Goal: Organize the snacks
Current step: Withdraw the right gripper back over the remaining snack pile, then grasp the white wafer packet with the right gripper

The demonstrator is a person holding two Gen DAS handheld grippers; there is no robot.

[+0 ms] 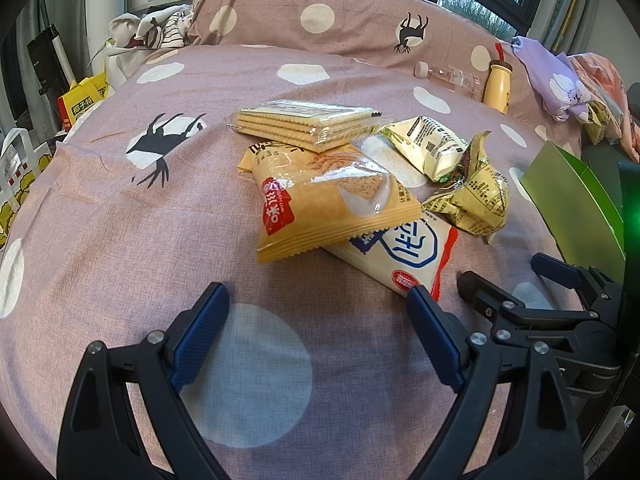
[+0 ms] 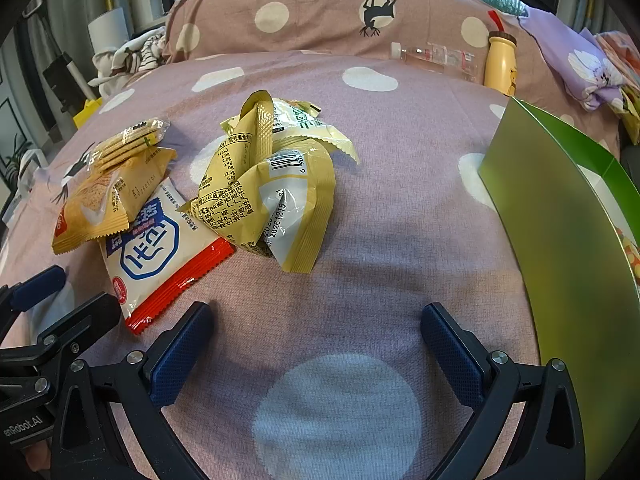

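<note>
Several snack packs lie in a heap on the pink dotted bedspread. An orange cracker pack (image 1: pixel 332 208) (image 2: pixel 100 200) rests on a white pack with a red edge (image 1: pixel 404 256) (image 2: pixel 164 244). A clear pack of biscuits (image 1: pixel 308 122) (image 2: pixel 124 140) lies behind them. Crumpled yellow packs (image 1: pixel 472 192) (image 2: pixel 272 192) lie to the right. My left gripper (image 1: pixel 320 308) is open and empty, just in front of the orange and white packs. My right gripper (image 2: pixel 316 324) is open and empty, in front of the yellow packs; it also shows in the left wrist view (image 1: pixel 516 280).
A green box (image 2: pixel 560 216) (image 1: pixel 576 208) stands open at the right. A yellow bottle (image 2: pixel 500 60) and a clear bottle (image 2: pixel 440 58) lie by the pillow (image 2: pixel 320 12) at the back. Bags and clothes (image 1: pixel 80 96) sit off the bed's left side.
</note>
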